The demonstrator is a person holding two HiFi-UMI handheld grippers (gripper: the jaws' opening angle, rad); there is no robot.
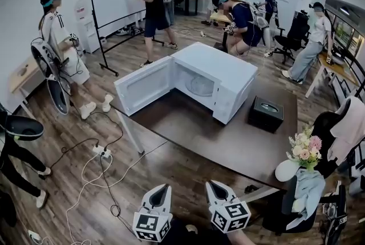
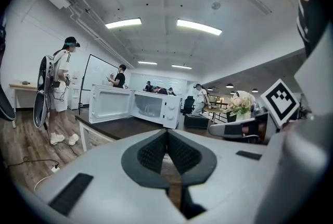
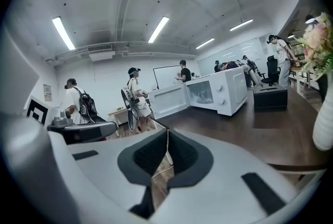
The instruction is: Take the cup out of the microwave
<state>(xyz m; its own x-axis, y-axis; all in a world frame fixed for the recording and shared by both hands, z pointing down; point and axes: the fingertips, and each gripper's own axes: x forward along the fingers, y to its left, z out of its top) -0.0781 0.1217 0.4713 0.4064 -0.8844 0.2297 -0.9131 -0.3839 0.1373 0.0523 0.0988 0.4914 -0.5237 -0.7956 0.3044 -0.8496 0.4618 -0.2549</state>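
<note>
A white microwave [image 1: 225,76] stands on the dark brown table [image 1: 188,124] with its door [image 1: 142,85] swung open to the left. In its cavity I see a pale round turntable [image 1: 201,85]; I cannot make out a cup there. Both grippers are low at the near edge of the head view, short of the table and over the wooden floor. The left gripper [image 1: 161,190] is shut with nothing in it, and so is the right gripper [image 1: 215,186]. In the left gripper view the closed left gripper [image 2: 167,132] points toward the microwave [image 2: 151,108]. The right gripper [image 3: 167,133] sees the microwave [image 3: 223,92] farther right.
A black box [image 1: 265,113] sits on the table right of the microwave. A white vase of flowers [image 1: 302,152] stands at the table's near right corner, beside a chair [image 1: 308,198]. A power strip and cables [image 1: 101,152] lie on the floor at left. Several people stand around.
</note>
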